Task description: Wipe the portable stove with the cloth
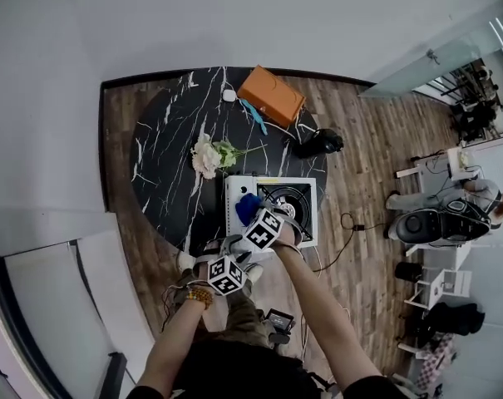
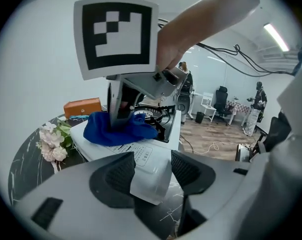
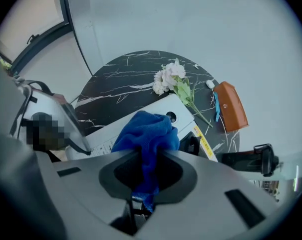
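Note:
A white portable stove (image 1: 278, 191) sits at the near edge of the black marble table (image 1: 164, 160), its black burner (image 1: 289, 202) on the right side. My right gripper (image 1: 253, 216) points steeply down over the stove's left part and is shut on a blue cloth (image 3: 148, 131), which bunches on the white top (image 3: 158, 109). In the left gripper view the cloth (image 2: 111, 132) lies beside the burner under the right gripper (image 2: 118, 109). My left gripper (image 2: 151, 171) holds the stove's near corner (image 2: 151, 156) between its pads.
White and pink flowers (image 1: 209, 155) lie just behind the stove. An orange case (image 1: 271, 95), a blue strip (image 1: 255, 115) and a black object (image 1: 319, 144) sit further back. Cables trail on the wood floor (image 1: 351, 223) to the right.

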Available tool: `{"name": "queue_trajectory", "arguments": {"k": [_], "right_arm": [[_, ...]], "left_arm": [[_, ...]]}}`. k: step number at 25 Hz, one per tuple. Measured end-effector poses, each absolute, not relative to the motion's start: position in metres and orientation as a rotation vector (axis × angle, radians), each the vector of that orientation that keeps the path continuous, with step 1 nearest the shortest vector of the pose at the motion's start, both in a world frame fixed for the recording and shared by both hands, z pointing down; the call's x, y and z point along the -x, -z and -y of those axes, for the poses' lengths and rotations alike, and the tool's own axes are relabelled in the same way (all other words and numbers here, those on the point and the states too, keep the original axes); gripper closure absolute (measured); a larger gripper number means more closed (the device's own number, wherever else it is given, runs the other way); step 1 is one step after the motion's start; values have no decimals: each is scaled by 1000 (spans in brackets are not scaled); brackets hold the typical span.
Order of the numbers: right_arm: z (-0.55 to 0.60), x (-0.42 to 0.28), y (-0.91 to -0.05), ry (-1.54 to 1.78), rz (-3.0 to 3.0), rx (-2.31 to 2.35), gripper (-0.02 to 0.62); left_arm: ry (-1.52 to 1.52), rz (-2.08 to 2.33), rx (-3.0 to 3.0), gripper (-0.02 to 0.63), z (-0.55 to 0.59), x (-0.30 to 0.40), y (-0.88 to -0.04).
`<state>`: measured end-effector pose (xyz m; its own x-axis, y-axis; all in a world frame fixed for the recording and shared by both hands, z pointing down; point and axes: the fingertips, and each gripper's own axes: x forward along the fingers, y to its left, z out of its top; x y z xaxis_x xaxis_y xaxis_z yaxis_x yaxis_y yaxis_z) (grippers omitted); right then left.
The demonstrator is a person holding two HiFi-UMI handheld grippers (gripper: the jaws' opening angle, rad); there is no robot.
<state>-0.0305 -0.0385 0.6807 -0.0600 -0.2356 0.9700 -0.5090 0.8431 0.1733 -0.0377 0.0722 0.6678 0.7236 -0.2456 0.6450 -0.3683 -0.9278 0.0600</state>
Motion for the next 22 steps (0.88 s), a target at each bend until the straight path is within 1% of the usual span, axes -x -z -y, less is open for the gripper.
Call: {"name": "queue_trajectory", "arguments": {"k": [10,13,15,17,18,20,22], "right_arm": [[-17,30,-685,-283,1635,-576,560],[-37,34,-683,-404,1676,-516,560],[-45,31,-675,-585,1697,-441,557],[-41,31,-657,-773,1749,-413,554],[-33,33,-648,-813,1776,-431,554],[-6,36,-639,-791,1816,-501,554],[29,20,-641,-687,1799,-596,554]], "left_arm": [[-1060,469,-2725,377,-71,32,-671],[-1064,476,-2712,377,-73,34,-672],[-1073,458,-2716,377,-73,33,-672],[-1088,416,-2730,367,-77,28,-670],[-1101,398,-2731,367,-81,30,-671],[-1125,396,-2715,365,-85,41,-674],[-1122,420,-2712,365,-81,41,-672]]}}
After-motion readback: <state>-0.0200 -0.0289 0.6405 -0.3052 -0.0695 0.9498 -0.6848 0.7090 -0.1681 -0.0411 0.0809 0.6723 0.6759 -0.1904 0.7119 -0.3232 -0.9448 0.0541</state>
